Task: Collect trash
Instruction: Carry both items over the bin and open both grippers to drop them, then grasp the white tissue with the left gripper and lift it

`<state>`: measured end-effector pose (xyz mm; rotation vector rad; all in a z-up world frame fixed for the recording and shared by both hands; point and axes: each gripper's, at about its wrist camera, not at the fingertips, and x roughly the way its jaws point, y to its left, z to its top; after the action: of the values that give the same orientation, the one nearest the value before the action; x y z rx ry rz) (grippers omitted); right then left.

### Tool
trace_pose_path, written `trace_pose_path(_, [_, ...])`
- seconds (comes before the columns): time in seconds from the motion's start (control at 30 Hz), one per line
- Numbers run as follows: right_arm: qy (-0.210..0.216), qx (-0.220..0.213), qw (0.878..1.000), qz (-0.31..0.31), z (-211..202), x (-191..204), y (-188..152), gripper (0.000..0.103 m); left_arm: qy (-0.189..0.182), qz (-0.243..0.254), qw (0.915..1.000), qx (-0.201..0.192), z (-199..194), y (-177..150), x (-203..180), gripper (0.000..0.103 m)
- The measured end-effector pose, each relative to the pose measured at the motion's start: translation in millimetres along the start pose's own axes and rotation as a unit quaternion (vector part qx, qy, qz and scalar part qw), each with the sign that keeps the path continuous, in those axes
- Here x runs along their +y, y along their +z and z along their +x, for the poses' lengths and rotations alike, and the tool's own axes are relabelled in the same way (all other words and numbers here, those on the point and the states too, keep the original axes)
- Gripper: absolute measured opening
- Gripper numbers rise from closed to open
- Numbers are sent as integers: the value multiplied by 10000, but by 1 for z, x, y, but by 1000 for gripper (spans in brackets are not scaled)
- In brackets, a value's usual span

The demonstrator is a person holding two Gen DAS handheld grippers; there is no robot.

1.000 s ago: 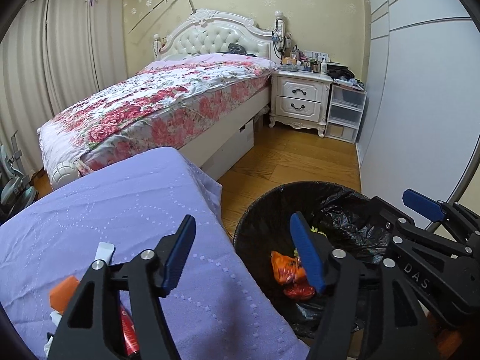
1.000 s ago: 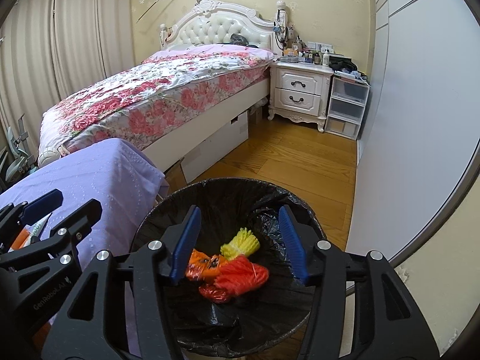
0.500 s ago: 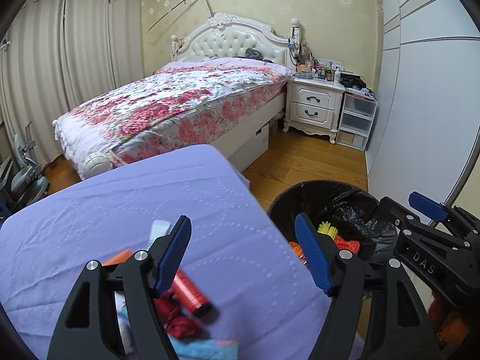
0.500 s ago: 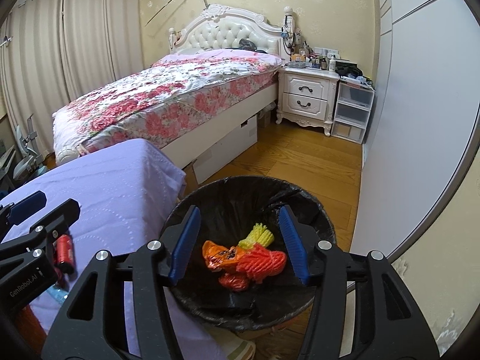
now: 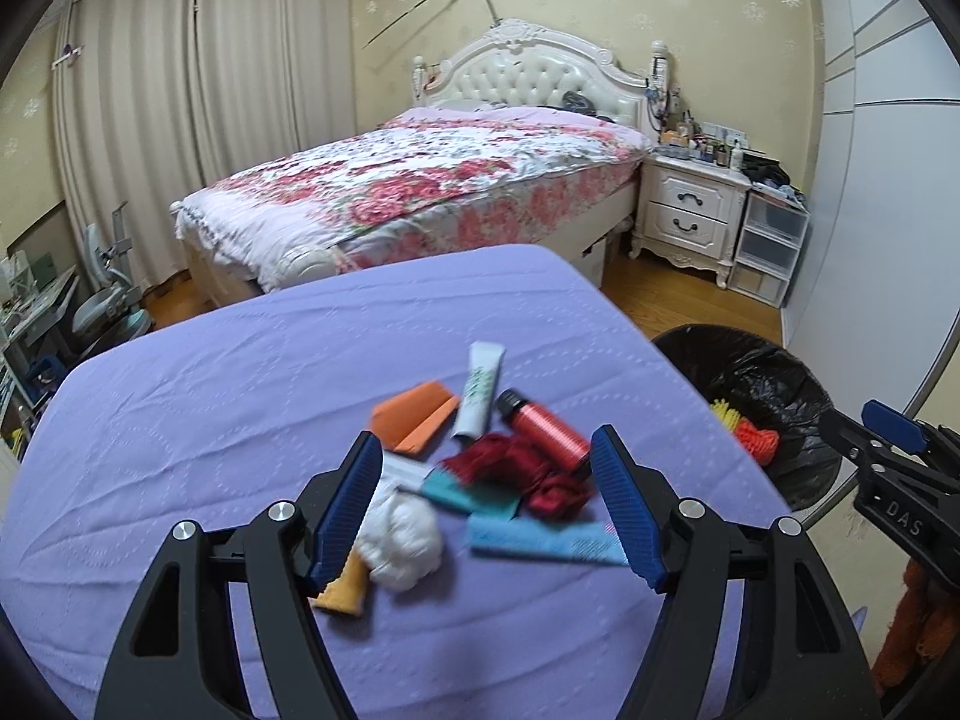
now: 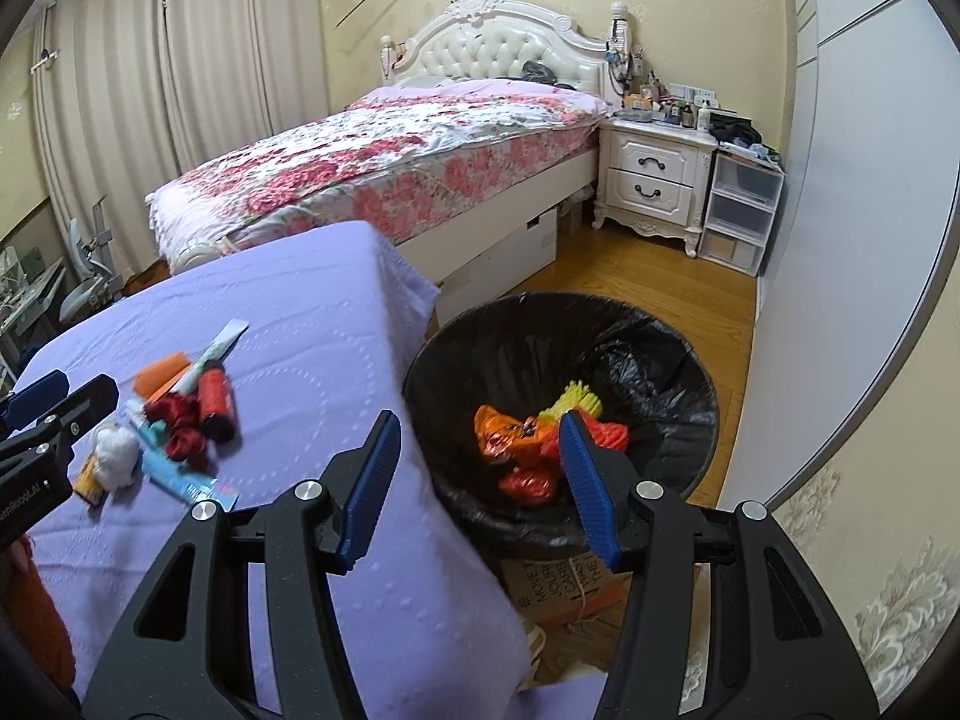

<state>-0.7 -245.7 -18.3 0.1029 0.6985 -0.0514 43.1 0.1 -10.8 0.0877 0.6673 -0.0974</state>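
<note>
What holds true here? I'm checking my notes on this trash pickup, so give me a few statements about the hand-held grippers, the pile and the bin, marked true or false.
1. The left hand-held gripper is open and holds nothing. True.
2. The trash bin is lined with a white bag. False: the liner is black.
3. The red bottle lies on its side on the purple cloth. True.
4. The bin holds nothing yet. False: orange, red and yellow pieces lie inside.
5. The right hand-held gripper is shut on the white ball. False: it is open, and the ball lies in the pile.
</note>
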Motion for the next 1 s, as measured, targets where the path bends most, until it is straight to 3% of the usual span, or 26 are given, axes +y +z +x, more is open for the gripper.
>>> trace_pose_path(0.4, [228, 27, 9995, -221, -11, 24, -14, 54, 309, -259, 9990, 215, -5, -29, 37, 70])
trace_pose_path(0.7, [286, 85, 9993, -221, -6, 30, -14, 54, 314, -107, 9991, 262, 11, -30, 29, 70])
trace_pose_path(1.0, [339, 202, 9990, -224, 5, 33, -14, 54, 314, 31, 9984, 477, 33, -32, 29, 44])
